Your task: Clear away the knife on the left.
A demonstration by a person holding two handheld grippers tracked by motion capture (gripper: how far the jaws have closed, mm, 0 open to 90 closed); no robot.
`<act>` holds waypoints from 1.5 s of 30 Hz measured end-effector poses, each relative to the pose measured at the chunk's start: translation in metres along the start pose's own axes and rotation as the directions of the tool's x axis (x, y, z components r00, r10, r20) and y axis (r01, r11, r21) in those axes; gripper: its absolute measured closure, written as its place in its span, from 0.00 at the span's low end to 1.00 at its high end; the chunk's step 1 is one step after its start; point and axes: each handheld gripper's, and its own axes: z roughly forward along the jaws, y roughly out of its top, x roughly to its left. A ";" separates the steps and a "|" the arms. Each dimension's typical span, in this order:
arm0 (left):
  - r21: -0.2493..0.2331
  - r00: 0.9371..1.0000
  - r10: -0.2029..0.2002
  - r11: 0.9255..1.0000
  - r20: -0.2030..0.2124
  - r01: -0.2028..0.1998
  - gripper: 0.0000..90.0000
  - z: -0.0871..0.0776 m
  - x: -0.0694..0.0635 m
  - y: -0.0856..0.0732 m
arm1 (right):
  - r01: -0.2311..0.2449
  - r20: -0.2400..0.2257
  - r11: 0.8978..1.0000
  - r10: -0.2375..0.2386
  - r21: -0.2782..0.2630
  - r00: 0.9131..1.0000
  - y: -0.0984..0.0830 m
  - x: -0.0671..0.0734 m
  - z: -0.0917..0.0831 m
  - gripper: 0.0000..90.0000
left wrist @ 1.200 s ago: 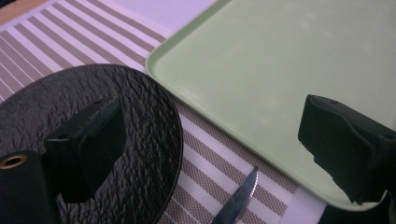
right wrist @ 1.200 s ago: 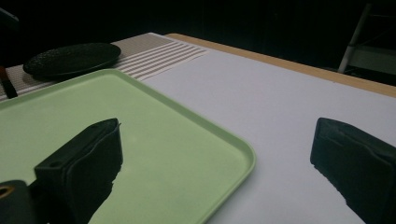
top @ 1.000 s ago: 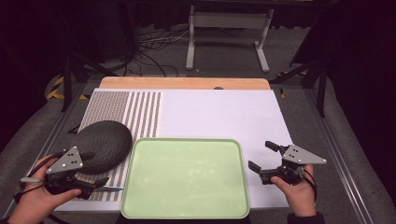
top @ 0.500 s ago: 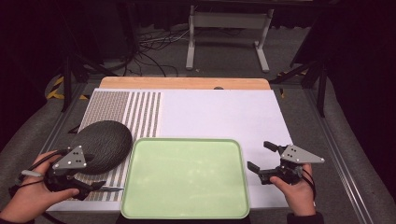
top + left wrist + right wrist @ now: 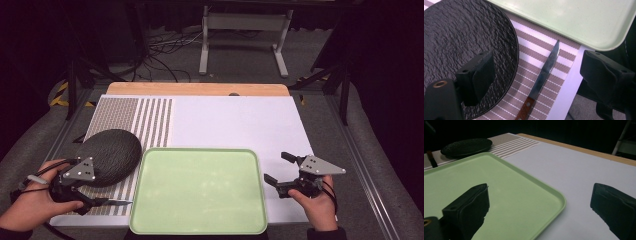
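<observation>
high view: green tray [image 5: 200, 187] bare; left gripper [image 5: 112, 202] spread wide over knife [image 5: 541, 81], just been narrowing; right gripper [image 5: 277, 170] wide, empty-jawed

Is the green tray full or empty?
Empty. The green tray shows bare pale surface from rim to rim in the high view; the knife and dark plate lie beside it on the striped mat.
</observation>
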 end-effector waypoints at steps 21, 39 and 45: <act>0.161 0.995 0.097 0.982 0.023 -0.099 0.14 0.010 0.003 -0.001 | 0.007 -0.011 1.000 -0.007 0.008 1.000 0.000 0.001 0.002 0.03; 0.274 0.985 0.135 0.948 0.111 -0.161 0.25 0.031 0.012 -0.015 | 0.024 -0.026 0.999 -0.024 0.027 0.999 -0.001 0.003 0.005 0.03; 0.312 0.979 0.142 0.933 0.144 -0.181 0.29 0.037 0.016 -0.018 | 0.031 -0.031 0.999 -0.031 0.020 0.999 0.000 0.004 0.005 0.03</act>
